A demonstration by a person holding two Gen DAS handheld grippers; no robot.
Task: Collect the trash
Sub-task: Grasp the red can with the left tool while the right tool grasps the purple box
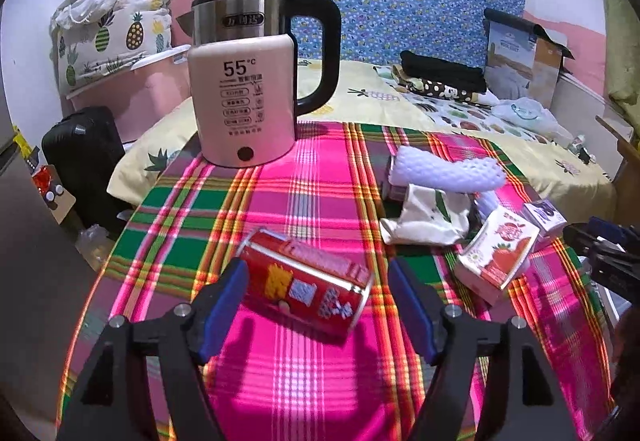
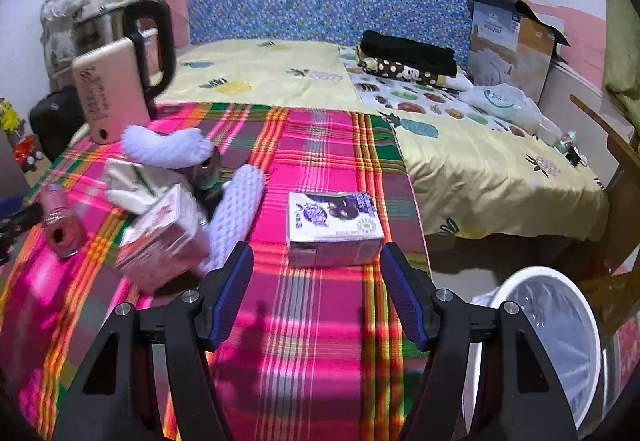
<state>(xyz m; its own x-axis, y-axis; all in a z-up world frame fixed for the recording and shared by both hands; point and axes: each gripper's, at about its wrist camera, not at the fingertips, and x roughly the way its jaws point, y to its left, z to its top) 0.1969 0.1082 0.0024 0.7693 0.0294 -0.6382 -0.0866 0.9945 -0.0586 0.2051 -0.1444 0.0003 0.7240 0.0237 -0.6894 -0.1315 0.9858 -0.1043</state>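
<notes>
A red drink can point(image 1: 308, 285) lies on its side on the plaid tablecloth point(image 1: 280, 185). It sits between the fingers of my left gripper point(image 1: 318, 267), which is open, with a gap showing at the right pad. My right gripper point(image 2: 316, 249) is open too. A small purple drink carton point(image 2: 334, 229) stands just past its fingertips, untouched. Left of that carton lie a strawberry carton point(image 2: 164, 237), white foam netting point(image 2: 240, 213) and a crumpled white wrapper point(image 2: 132, 185). The left wrist view shows the same pile at the right point(image 1: 496, 253).
A pink and steel kettle point(image 1: 244, 89) stands at the table's far left. A white bin point(image 2: 556, 329) with a clear liner sits on the floor off the table's right edge. Behind the table is a bed point(image 2: 480, 161) with folded clothes, a bag and a box.
</notes>
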